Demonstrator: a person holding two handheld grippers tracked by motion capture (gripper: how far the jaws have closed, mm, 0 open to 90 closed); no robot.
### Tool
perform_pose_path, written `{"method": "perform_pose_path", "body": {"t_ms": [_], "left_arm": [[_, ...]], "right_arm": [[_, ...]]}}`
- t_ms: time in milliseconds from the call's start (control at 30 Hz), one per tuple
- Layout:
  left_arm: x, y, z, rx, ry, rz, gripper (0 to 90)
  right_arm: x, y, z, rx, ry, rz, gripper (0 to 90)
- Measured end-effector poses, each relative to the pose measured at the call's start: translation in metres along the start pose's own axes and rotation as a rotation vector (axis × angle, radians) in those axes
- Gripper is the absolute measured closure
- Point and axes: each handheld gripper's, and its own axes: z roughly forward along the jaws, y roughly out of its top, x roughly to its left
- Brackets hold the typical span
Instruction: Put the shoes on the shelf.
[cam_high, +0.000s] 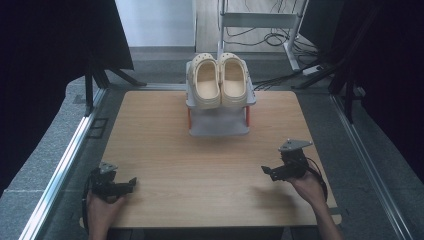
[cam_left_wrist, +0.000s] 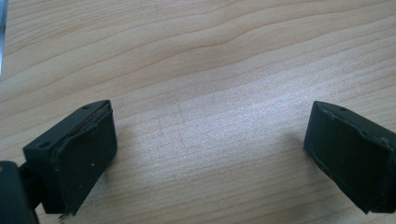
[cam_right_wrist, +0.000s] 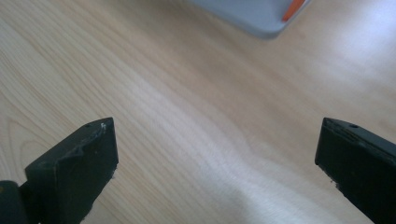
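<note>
A pair of cream clogs (cam_high: 220, 80) rests side by side on the top shelf of a small grey rack (cam_high: 219, 125) with orange posts, at the far middle of the wooden table (cam_high: 200, 165). My left gripper (cam_high: 131, 183) lies low at the near left corner, open, with bare wood between its jaws; its own view (cam_left_wrist: 208, 140) confirms this. My right gripper (cam_high: 266, 171) hovers at the near right, open and empty, pointing left; in its own view (cam_right_wrist: 215, 154) a corner of the grey rack (cam_right_wrist: 257, 16) shows far ahead.
Metal rails (cam_high: 65, 160) run along both sides of the table. Dark curtains (cam_high: 45, 45) hang at left and right. A white frame (cam_high: 260, 20) and cables (cam_high: 280, 37) stand on the floor behind the rack.
</note>
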Motion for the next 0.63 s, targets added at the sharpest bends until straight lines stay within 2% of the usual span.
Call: {"method": "perform_pose_path", "body": {"t_ms": [300,400,467,533,633], "left_arm": [[0.0,0.0,0.0,0.0,0.0,0.0,2.4],[0.0,0.0,0.0,0.0,0.0,0.0,2.4],[0.0,0.0,0.0,0.0,0.0,0.0,2.4],[0.0,0.0,0.0,0.0,0.0,0.0,2.4],[-0.001,0.0,0.0,0.001,0.002,0.001,2.5]], "right_arm": [[0.007,-0.039,0.031,0.028,-0.013,0.042,0.0],[0.008,-0.044,0.035,0.03,-0.021,0.043,0.0],[0.009,-0.049,0.039,0.05,-0.026,0.037,0.0],[0.008,-0.051,0.04,0.039,-0.012,0.074,0.0],[0.008,-0.052,0.04,0.039,-0.013,0.076,0.0]]}}
